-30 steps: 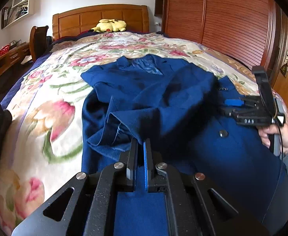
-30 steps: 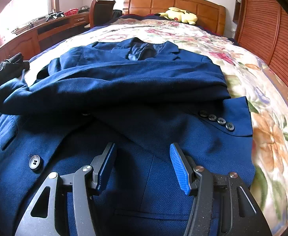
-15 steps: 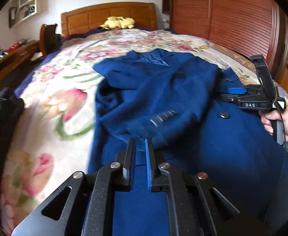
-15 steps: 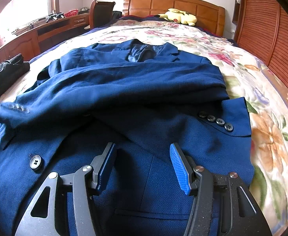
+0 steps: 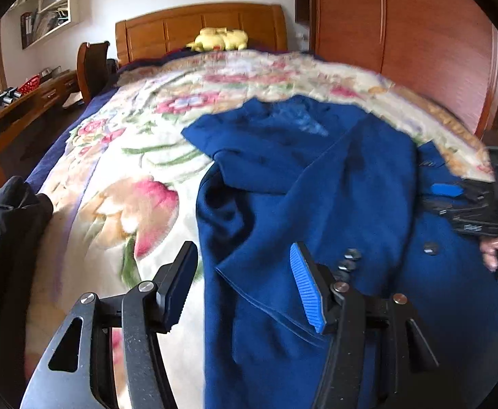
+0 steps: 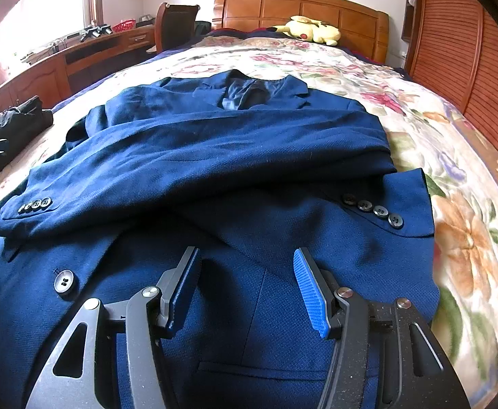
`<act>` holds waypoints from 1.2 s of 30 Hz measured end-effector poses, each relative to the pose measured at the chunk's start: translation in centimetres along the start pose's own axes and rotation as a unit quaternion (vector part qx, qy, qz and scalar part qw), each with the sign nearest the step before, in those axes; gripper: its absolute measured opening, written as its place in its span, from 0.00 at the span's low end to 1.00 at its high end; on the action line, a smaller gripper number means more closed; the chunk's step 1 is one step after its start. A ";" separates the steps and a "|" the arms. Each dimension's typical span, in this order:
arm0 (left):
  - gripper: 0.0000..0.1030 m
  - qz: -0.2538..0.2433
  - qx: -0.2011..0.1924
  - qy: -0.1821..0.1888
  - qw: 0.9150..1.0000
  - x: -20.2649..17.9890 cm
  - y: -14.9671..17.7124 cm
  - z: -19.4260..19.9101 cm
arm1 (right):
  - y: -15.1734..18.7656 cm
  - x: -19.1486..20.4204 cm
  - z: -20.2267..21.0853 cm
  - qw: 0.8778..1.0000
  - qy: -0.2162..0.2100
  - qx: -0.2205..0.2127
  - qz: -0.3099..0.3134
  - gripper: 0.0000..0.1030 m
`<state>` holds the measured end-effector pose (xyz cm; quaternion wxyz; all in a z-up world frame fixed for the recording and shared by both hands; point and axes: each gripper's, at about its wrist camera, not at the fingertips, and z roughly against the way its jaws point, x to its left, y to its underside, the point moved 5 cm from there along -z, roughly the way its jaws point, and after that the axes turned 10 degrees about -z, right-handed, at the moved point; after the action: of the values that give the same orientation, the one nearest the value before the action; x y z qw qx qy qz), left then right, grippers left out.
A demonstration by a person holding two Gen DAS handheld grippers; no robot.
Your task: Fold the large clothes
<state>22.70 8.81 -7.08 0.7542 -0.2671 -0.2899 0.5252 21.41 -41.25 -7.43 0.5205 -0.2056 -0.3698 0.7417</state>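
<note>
Both tools gape – left tool (image 5: 244, 284), right tool (image 6: 245, 289) – one jacket (image 6: 215, 156).

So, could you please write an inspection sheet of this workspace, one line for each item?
Surface: bed with a floral bedspread.
Job's things: blue jacket lying flat, both sleeves folded across the front.
Clutter: black garment at the bed's edge; yellow plush toy by the headboard.
Grippers: left gripper open over the jacket's edge; right gripper open over the lower front; neither holds cloth.
Cables: nothing seen.
Surroundings: wooden headboard, wardrobe, desk, chair.
</note>
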 end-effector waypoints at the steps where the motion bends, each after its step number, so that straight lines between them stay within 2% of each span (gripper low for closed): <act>1: 0.56 -0.003 0.012 0.001 1.000 0.1 0.0 -0.9 | 0.0 0.0 0.0 1.000 -0.001 0.000 0.000 0.57; 7: 0.56 0.008 0.051 0.032 0.998 0.4 1.1 -3.4 | 0.0 0.0 -0.1 1.000 -0.002 0.002 -0.001 0.57; 13: 0.55 0.008 0.076 0.045 0.996 0.0 1.8 -4.5 | 0.0 0.1 -0.1 1.000 -0.002 0.003 -0.001 0.57; 15: 0.50 0.005 0.078 0.046 0.996 -0.1 1.9 -4.5 | 0.0 0.1 -0.1 1.000 -0.002 0.003 -0.001 0.57; 19: 0.36 -0.003 0.070 0.043 0.997 -0.2 1.9 -4.1 | 0.0 0.0 -0.1 1.000 -0.002 0.003 -0.001 0.57; 21: 0.23 -0.009 0.068 0.040 0.997 -0.3 1.8 -3.9 | 0.0 0.1 -0.1 1.000 -0.002 0.003 -0.001 0.57; 24: 0.13 -0.022 0.061 0.026 0.998 -0.5 1.7 -3.5 | 0.0 0.0 -0.1 1.000 -0.002 0.003 -0.001 0.57; 26: 0.07 -0.031 0.043 0.015 0.998 -0.6 1.4 -2.7 | 0.0 0.1 -0.1 1.000 -0.002 0.003 -0.001 0.57; 30: 0.05 -0.032 0.018 0.002 0.999 -0.3 0.9 -1.7 | 0.0 0.1 -0.1 1.000 -0.002 0.003 -0.001 0.57; 36: 0.05 0.009 -0.012 -0.006 1.000 1.7 -0.1 -0.8 | 0.0 0.1 -0.1 1.000 -0.002 0.003 -0.001 0.57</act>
<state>23.82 10.32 -7.33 0.7444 -0.2759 -0.2985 0.5297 21.47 -41.16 -7.50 0.5209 -0.2020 -0.3692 0.7427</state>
